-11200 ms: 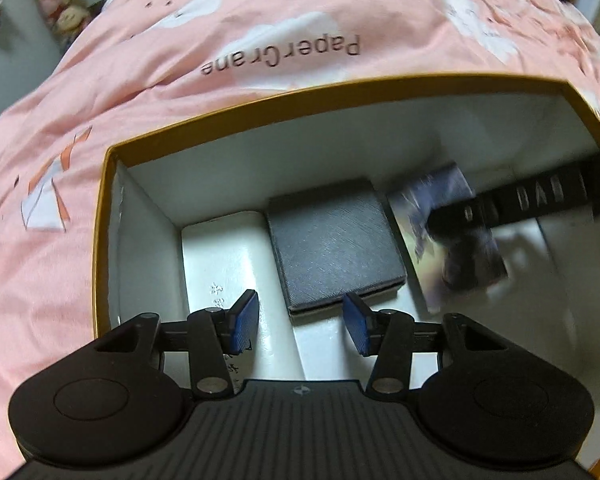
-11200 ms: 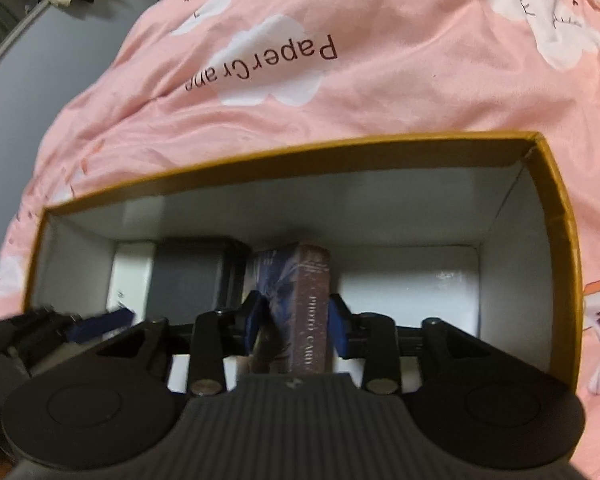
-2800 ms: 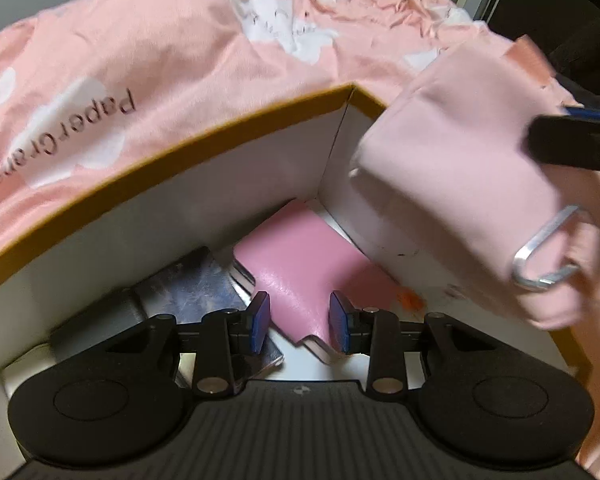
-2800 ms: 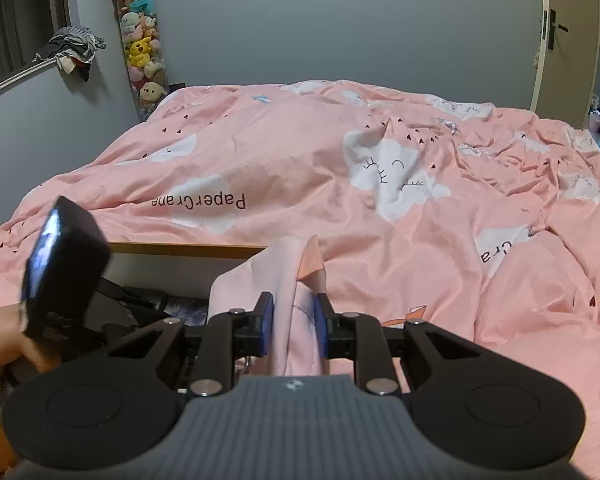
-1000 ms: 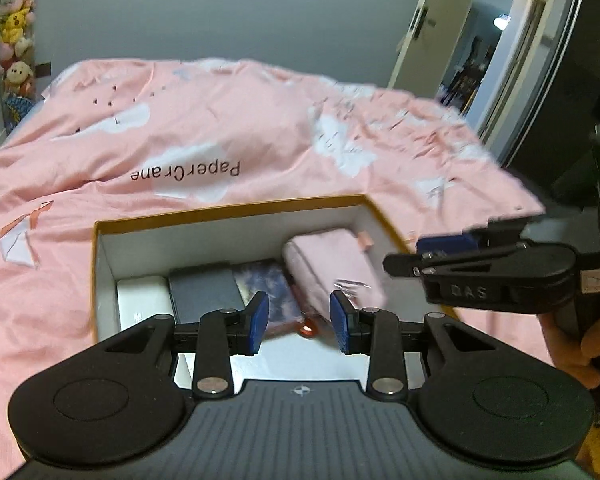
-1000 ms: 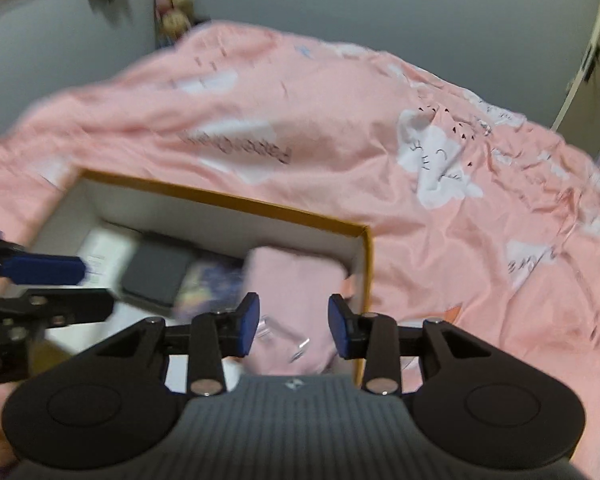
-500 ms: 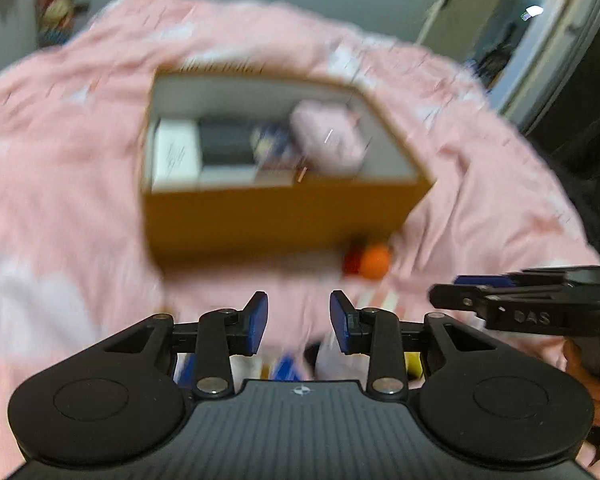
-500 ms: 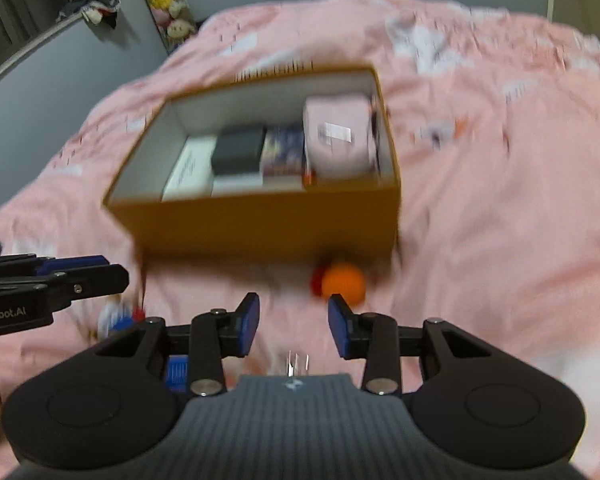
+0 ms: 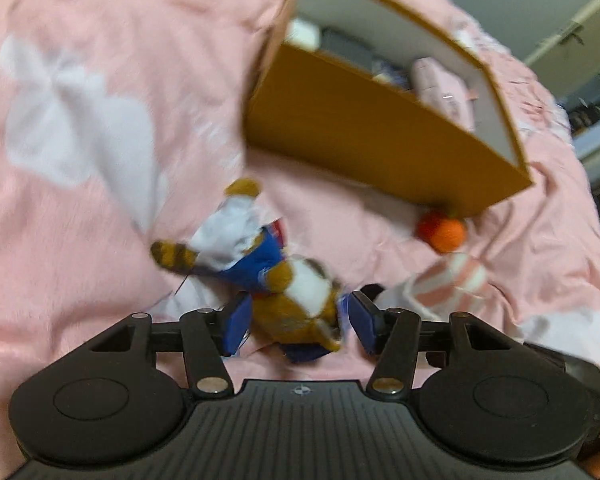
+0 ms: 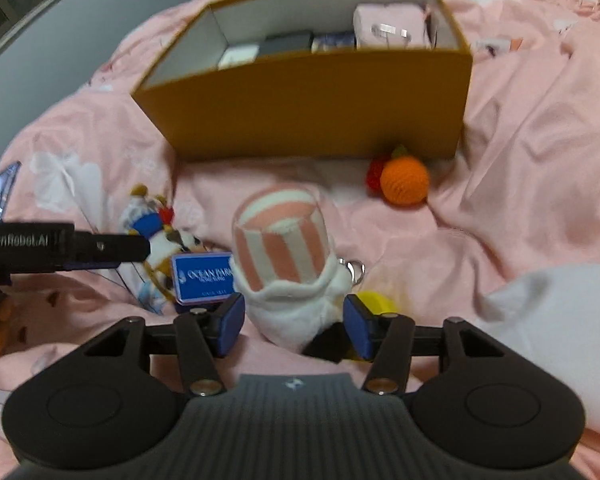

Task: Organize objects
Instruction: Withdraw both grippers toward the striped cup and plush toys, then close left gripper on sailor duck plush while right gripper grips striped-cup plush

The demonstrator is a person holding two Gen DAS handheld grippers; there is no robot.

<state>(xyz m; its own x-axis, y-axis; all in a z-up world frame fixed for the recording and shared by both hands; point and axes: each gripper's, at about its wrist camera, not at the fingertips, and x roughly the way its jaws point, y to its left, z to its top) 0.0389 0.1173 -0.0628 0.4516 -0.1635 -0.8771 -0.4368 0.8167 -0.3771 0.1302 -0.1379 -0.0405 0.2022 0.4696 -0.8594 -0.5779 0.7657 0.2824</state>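
Both grippers are open: the left gripper [image 9: 298, 322] around the plush toy [image 9: 260, 264], the right gripper [image 10: 294, 322] around the striped plush [image 10: 286, 256], in front of the box [image 10: 312, 100]. Soft toys could slip out if squeezed off-center.

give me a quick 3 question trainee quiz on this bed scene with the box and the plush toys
1. True or false: the orange crochet ball lies inside the brown box.
2. Which toy sits between the right tongs? A) striped pink and white plush B) raccoon plush in blue C) the ball
3. Fill in: the left tongs are ____ around the raccoon plush.

Key: 1 false, it lies on the pink duvet by the box's front wall. 2 A. 3 open.
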